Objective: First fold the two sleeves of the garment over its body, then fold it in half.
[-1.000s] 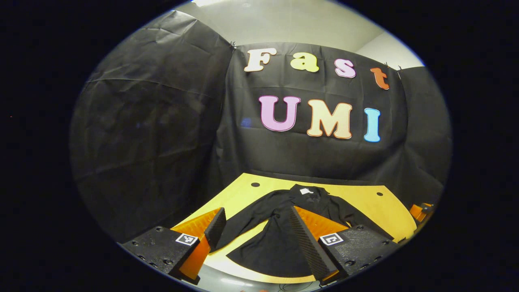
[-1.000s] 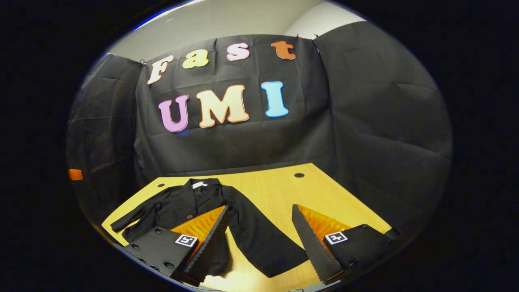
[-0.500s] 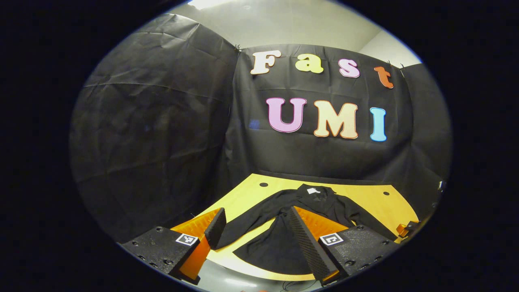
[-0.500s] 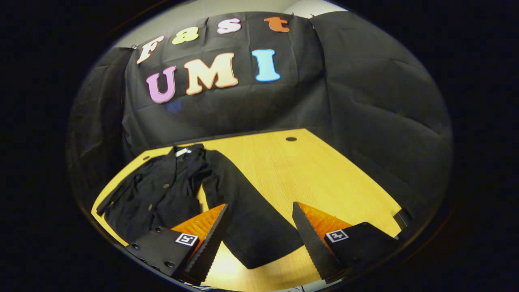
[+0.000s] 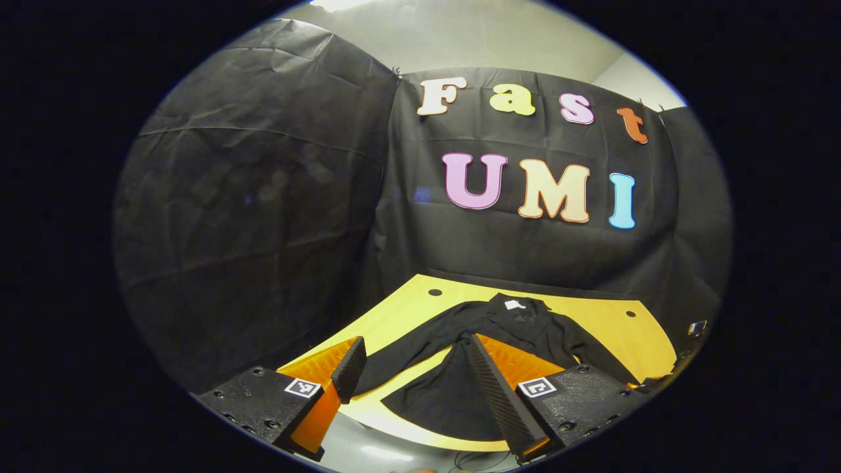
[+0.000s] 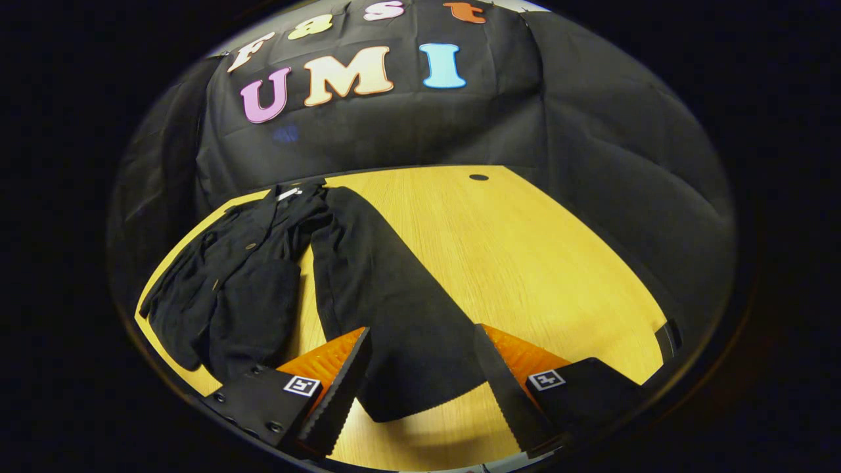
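overhead, right tool (image 6: 420, 387) hovers open above sleeve (image 6: 387, 309)

- garment (image 6: 368, 282) — black all over, plain, no print; small white tag at collar (image 5: 514, 305); a few small brownish buttons down the front (image 6: 250, 246)
- bench (image 6: 525, 263) — yellow-tan wood grain; small dark round holes near far edge (image 6: 478, 177)
- booth wall cloth — black, creased
- wall above cloth (image 5: 460, 39) — pale grey-white
- left hand-held gripper (image 5: 410, 374) — black body, white square marker with black pattern (image 5: 537, 387)
- right hand-held gripper (image 6: 420, 381) — same black body, same black-and-white marker (image 6: 301, 385)
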{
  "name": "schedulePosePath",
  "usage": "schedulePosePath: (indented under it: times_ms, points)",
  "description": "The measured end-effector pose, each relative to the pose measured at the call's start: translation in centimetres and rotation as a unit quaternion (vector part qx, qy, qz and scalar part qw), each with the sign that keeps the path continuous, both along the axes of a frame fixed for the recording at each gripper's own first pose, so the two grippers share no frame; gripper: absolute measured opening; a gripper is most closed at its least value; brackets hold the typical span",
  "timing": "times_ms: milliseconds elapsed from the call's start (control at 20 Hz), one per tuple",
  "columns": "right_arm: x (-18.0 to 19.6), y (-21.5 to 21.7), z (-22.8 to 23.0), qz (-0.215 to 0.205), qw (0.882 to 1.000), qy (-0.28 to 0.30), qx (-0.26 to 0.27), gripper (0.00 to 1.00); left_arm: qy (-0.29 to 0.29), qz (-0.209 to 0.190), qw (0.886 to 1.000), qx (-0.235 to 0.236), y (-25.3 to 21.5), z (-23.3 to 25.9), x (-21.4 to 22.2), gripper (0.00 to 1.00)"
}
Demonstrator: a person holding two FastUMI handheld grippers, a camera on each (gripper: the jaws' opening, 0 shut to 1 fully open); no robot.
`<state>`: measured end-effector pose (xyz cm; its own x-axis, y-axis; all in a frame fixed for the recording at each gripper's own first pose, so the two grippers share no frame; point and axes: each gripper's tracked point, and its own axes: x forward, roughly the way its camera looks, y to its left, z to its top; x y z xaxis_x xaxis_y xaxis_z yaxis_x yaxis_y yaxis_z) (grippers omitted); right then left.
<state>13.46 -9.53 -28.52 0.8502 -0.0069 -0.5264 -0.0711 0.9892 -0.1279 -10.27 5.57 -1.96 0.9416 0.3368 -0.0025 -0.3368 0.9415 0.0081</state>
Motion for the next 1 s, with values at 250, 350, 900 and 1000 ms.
schedulePosePath:
  times_ms: [250, 350, 900, 1000]
  points:
    - [-0.3, -1.2, -2.1, -0.008, 1.0, 0.023, -0.005, 0.99, 0.005, 0.0, 1.0, -0.017, -0.5, -0.7, 0.1, 0.93]
    - [-0.2, -1.2, -2.1, -0.005, 1.0, 0.019, -0.01, 0.99, 0.006, 0.002, 1.0, -0.017, -0.6, -0.9, 0.0, 0.92]
    - [0.7, -3.0, -2.4, -0.016, 1.0, 0.013, -0.007, 0.57, 0.012, -0.002, 0.999, -0.037, -2.5, -2.1, 0.4, 0.92]
    - [0.7, -3.1, -2.5, -0.011, 1.0, 0.011, -0.007, 0.45, 0.013, 0.003, 1.0, -0.027, -2.6, -1.9, 0.4, 0.92]
